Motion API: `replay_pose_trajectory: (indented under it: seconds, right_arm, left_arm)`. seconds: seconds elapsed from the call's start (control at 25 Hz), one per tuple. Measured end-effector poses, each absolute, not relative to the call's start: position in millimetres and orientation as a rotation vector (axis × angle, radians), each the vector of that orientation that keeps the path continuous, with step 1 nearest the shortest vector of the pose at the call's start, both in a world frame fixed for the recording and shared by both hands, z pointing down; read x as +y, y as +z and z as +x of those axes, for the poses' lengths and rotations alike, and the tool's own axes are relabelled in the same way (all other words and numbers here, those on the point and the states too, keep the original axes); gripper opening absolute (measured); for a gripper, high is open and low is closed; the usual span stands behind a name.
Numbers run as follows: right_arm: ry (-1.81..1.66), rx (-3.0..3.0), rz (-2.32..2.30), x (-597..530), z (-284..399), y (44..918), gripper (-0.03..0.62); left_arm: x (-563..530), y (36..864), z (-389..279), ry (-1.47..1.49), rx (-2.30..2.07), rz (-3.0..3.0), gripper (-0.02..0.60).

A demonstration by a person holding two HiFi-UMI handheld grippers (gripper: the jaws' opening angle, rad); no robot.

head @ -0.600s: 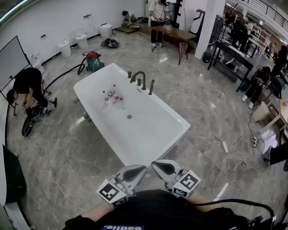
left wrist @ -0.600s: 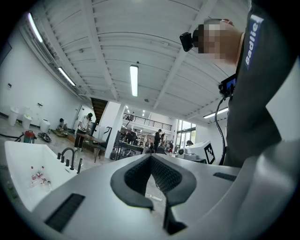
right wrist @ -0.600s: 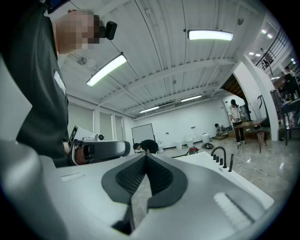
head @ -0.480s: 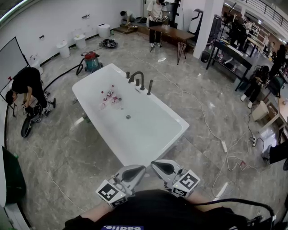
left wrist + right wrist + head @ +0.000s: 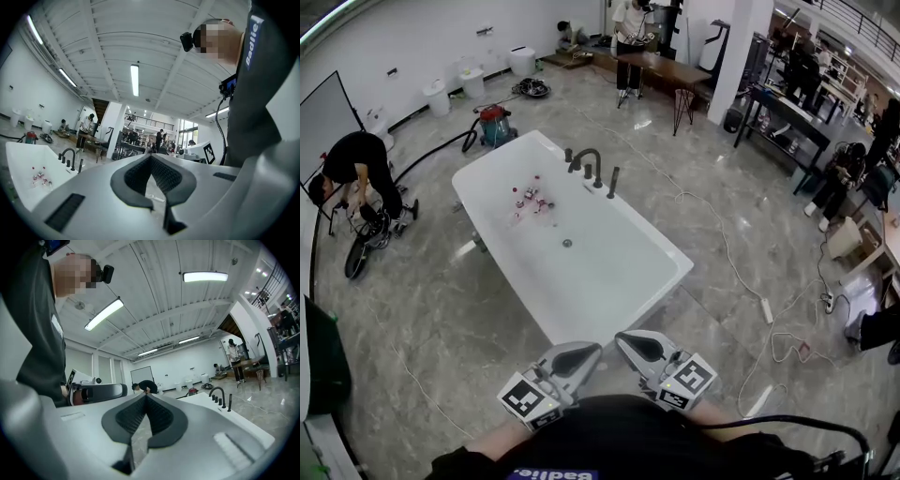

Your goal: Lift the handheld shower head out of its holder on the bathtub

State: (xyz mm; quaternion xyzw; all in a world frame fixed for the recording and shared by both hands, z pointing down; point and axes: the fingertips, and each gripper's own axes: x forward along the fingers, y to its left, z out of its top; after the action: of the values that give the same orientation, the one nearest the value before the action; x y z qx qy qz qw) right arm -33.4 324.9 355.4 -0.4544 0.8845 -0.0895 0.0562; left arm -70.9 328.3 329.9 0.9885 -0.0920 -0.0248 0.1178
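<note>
The white bathtub (image 5: 661, 246) stands on the grey floor in the middle of the head view. On its far rim sit a dark arched faucet (image 5: 587, 159) and, to its right, the slim dark handheld shower head (image 5: 614, 182), upright in its holder. My left gripper (image 5: 597, 352) and right gripper (image 5: 620, 339) hover side by side near my body, well short of the tub's near end, both shut and empty. The left gripper view shows the shower head (image 5: 80, 165) far off at the left. In the right gripper view it (image 5: 229, 402) stands at the right.
Small bottles and pink bits (image 5: 532, 202) lie inside the tub. A red vacuum (image 5: 494, 127) with its hose sits behind the tub. A person (image 5: 356, 164) bends over at the left. Cables and a power strip (image 5: 766, 305) run across the floor on the right.
Both grippers stay where they were, shut. The head view has shifted only slightly, and the bending person at the left has moved a little.
</note>
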Motion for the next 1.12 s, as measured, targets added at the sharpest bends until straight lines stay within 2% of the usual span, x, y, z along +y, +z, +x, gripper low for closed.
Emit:
replay_pose_trajectory:
  seconds: [0.56, 1.12]
  right_arm:
    - [-0.334, 2.725, -1.3, 304, -9, 372, 0.002]
    - [-0.383, 2.708, -1.487, 137, -24, 390, 0.002]
  left_arm:
    - [316, 338, -64, -0.058, -0.417, 2.906, 0.003]
    - [138, 339, -86, -0.152, -0.308, 2.902, 0.003]
